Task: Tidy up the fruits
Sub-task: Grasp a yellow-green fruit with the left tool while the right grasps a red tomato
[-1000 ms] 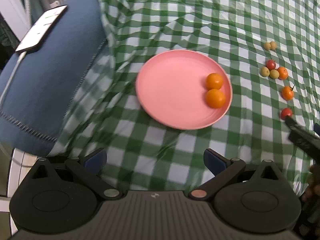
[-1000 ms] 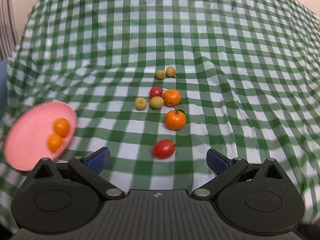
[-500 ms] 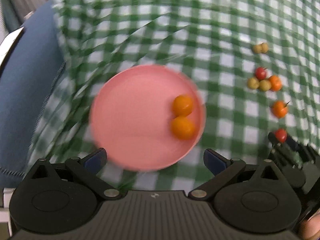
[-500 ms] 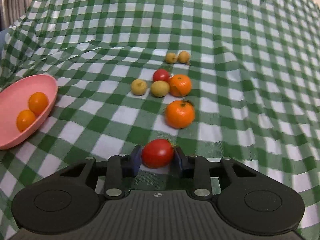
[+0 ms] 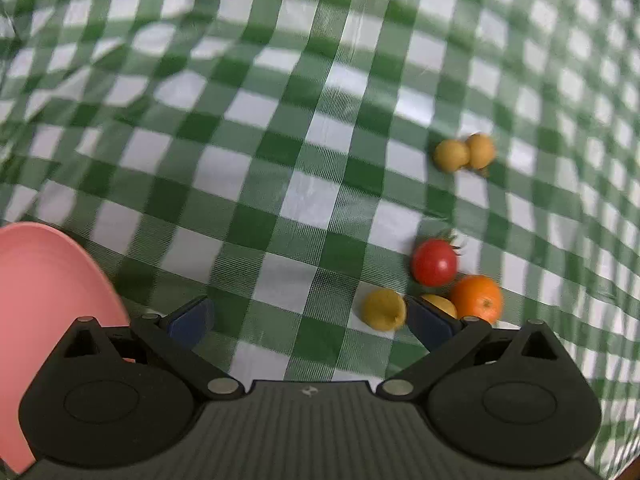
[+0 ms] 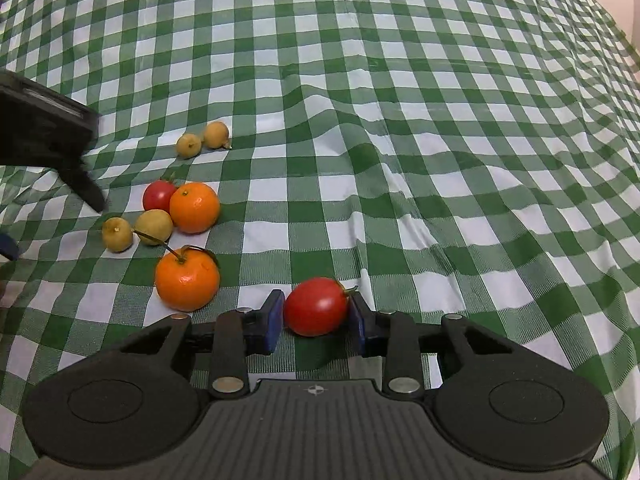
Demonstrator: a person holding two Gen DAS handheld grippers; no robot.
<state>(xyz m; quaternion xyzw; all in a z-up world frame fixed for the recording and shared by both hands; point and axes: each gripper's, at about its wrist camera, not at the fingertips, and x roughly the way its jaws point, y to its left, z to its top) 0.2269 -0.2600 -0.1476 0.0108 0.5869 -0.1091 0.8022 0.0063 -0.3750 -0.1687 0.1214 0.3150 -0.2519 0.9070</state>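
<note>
The right tool (image 6: 316,318) is clamped on an oval red tomato (image 6: 316,306), just above the green-and-white checked cloth (image 6: 400,140). The left tool (image 5: 308,316) stands open beside a small yellow fruit (image 5: 383,309). A pink round plate (image 5: 44,280) lies at its left.

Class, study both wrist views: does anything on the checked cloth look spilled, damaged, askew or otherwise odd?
Nothing stands out. The fruits look whole, loose on the rumpled cloth. The right gripper is shut on a red tomato; the left gripper is open beside the yellow fruits.
</note>
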